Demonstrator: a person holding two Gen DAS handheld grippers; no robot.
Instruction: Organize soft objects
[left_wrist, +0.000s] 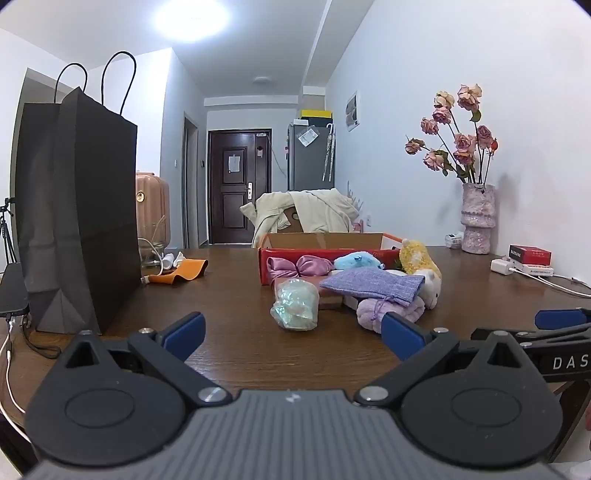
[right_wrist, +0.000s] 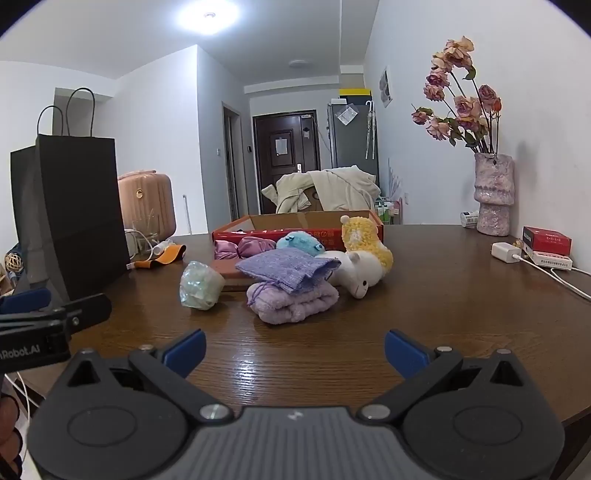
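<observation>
both claws hover low over the near edge of the dark wooden counter (right_wrist: 424, 280), side by side and tipped slightly down toward the pile. the left claw (left_wrist: 291, 332) has its blue pads spread wide with nothing between them, and the right claw (right_wrist: 295, 349) stands just as wide and empty; that wide stance suits bulky, squashy things.

the soft objects sit bunched at the centre of both frames, just in front of a shallow red box (right_wrist: 258, 234), which is most likely where they are meant to go. nearest in the right wrist view is a folded lilac towel (right_wrist: 295, 301), with a purple drawstring pouch (right_wrist: 286, 271) draped over its top, cord hanging down the front. left of them, a little apart, a pale green crinkly bundle (right_wrist: 201, 284) rests alone on the wood. right of the pouch a white plush animal (right_wrist: 360, 273) lies on its side, touching a yellow fuzzy plush (right_wrist: 364, 236) that leans up against the box's rim. a blue plush (right_wrist: 301, 242) and a pink satin bow (right_wrist: 236, 249) lie close against the box's front wall; whether inside or just outside, i cannot tell.

a tall black paper bag (left_wrist: 77, 206) stands upright at the left of the frame, another possible home for them. a vase of dried roses (right_wrist: 493, 192) stands at the right, well clear.

nothing is gripped yet; the green bundle, standing free, looks the easiest first pick for the left claw.
</observation>
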